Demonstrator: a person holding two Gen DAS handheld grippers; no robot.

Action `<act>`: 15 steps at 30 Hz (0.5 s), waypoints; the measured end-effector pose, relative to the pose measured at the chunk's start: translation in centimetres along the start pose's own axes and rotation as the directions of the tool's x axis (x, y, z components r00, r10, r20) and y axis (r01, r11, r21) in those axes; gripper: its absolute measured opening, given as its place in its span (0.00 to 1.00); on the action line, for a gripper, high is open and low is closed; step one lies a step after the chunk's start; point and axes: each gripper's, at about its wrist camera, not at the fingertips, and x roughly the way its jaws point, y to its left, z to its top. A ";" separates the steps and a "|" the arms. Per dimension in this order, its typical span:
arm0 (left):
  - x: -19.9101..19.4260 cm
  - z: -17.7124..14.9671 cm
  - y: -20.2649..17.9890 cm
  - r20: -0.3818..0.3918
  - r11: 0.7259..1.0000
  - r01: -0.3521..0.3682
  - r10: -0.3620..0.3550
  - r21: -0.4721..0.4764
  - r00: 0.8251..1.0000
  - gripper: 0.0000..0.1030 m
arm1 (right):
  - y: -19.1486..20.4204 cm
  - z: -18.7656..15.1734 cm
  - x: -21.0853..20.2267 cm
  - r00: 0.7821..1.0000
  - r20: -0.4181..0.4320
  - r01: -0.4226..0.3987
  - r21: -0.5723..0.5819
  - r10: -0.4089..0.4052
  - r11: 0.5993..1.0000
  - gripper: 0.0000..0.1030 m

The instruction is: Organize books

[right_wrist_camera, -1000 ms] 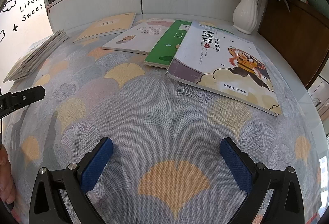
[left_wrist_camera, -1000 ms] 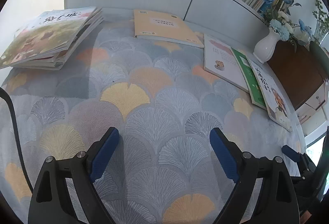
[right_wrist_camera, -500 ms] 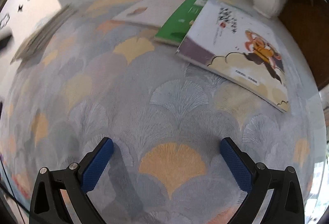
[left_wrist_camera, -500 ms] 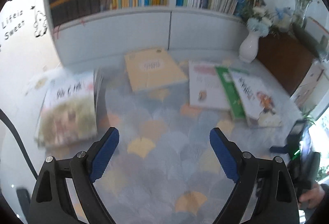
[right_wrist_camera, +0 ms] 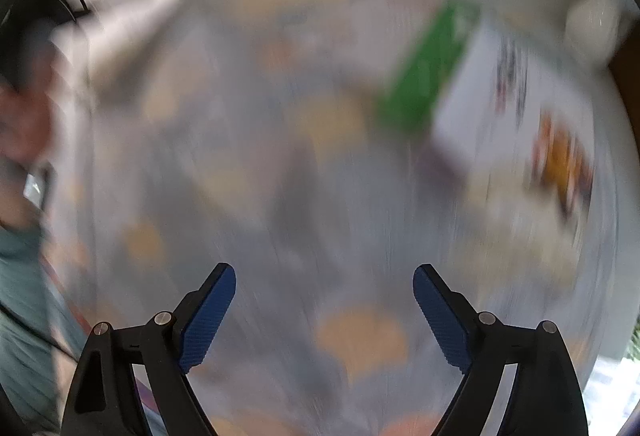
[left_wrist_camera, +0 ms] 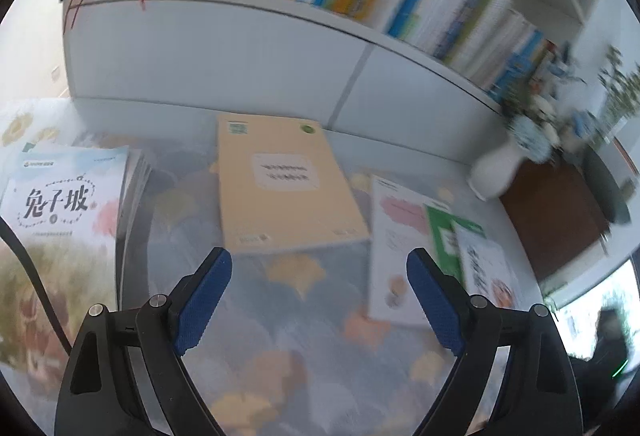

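Loose books lie flat on a table with a fan-patterned cloth (left_wrist_camera: pixel 296 320). In the left wrist view a yellow book (left_wrist_camera: pixel 286 192) lies just ahead of my left gripper (left_wrist_camera: pixel 319 260), which is open and empty above the cloth. A stack of picture books (left_wrist_camera: pixel 60 220) sits at the left; a white book (left_wrist_camera: pixel 394 248), a green book (left_wrist_camera: pixel 442 236) and a cartoon-cover book (left_wrist_camera: pixel 486 268) overlap at the right. The right wrist view is blurred: the green book (right_wrist_camera: pixel 430 76) and cartoon-cover book (right_wrist_camera: pixel 516 108) lie far ahead of my right gripper (right_wrist_camera: pixel 325 276), whose jaws are closing with nothing between them.
A white bookcase (left_wrist_camera: pixel 248 48) full of upright books stands behind the table. A white vase of flowers (left_wrist_camera: pixel 500 172) stands at the back right beside a brown cabinet (left_wrist_camera: pixel 556 220). A person's hand (right_wrist_camera: pixel 24 124) and teal sleeve (right_wrist_camera: pixel 20 300) show at the left of the right wrist view.
My left gripper rose and swung toward the yellow book and shelf. My right gripper lifted and tilted steeply down at the cloth, its jaws narrowing a little; its view has blurred.
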 end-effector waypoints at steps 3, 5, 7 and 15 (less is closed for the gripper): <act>2.0 0.2 2.1 0.019 0.998 0.025 -0.024 -0.065 1.000 0.85 | -2.4 6.5 -1.3 0.969 0.207 -0.163 0.119 0.137 0.979 1.00; 3.3 0.2 2.9 0.017 0.996 0.035 -0.034 -0.083 0.999 0.85 | -4.2 10.4 0.2 0.909 0.289 -0.361 0.186 0.300 0.914 1.00; 4.5 0.2 3.2 0.017 0.996 0.017 -0.016 -0.084 1.000 0.85 | -5.5 15.6 3.4 0.818 0.333 -0.547 0.200 0.469 0.812 1.00; 7.4 0.0 3.4 0.007 0.998 -0.050 0.051 -0.044 0.999 0.85 | -6.6 22.8 12.7 0.893 0.284 -0.433 0.338 0.348 0.835 0.73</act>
